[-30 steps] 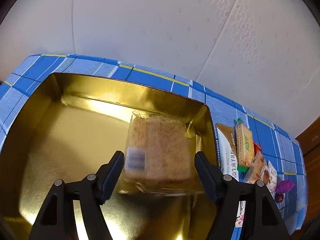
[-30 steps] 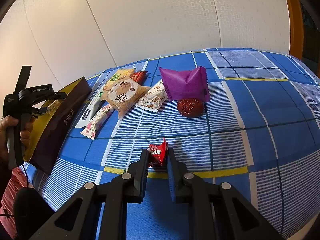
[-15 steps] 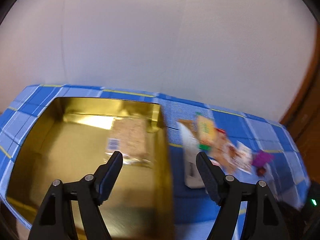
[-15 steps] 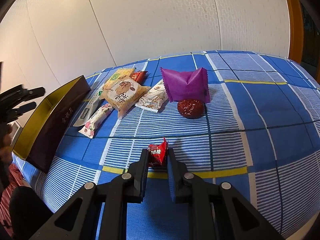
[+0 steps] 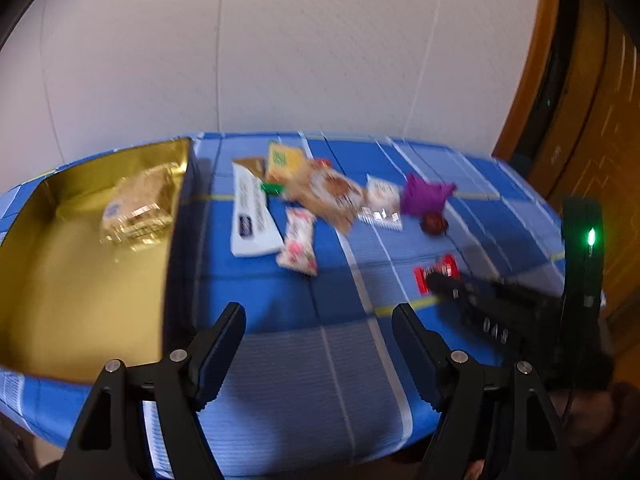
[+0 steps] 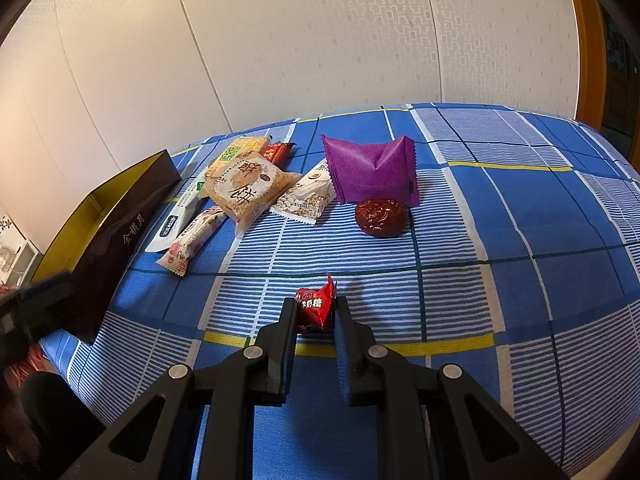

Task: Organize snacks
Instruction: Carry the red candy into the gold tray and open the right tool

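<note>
My right hand-held gripper point(image 6: 316, 314) is clamped on a small red candy point(image 6: 315, 307), which sits low over the blue checked cloth point(image 6: 520, 240) of the bench. From my left camera this same candy point(image 5: 437, 275) shows at the tip of the right gripper, blurred.

My left hand-held gripper point(image 5: 319, 322) has its jaws wide apart, with nothing between them; under it I see only cloth, just beside the gold box point(image 5: 80, 280). Inside the box lies one wrapped cake point(image 5: 138, 208), near the far wall.

The other snacks lie in a group on the cloth beside the box: a long white packet point(image 6: 180, 216) touching the box side, a pink floral bar point(image 6: 192, 242) next to it, a big beige biscuit bag point(image 6: 248, 188) partly over a yellow-green packet point(image 6: 236, 150), a small red packet point(image 6: 278, 152) behind, and a white nut bar point(image 6: 308, 196). A purple pouch point(image 6: 372, 172) stands further right, and a red date point(image 6: 382, 217) lies just in front of it, touching or almost touching; I cannot tell which.
</note>
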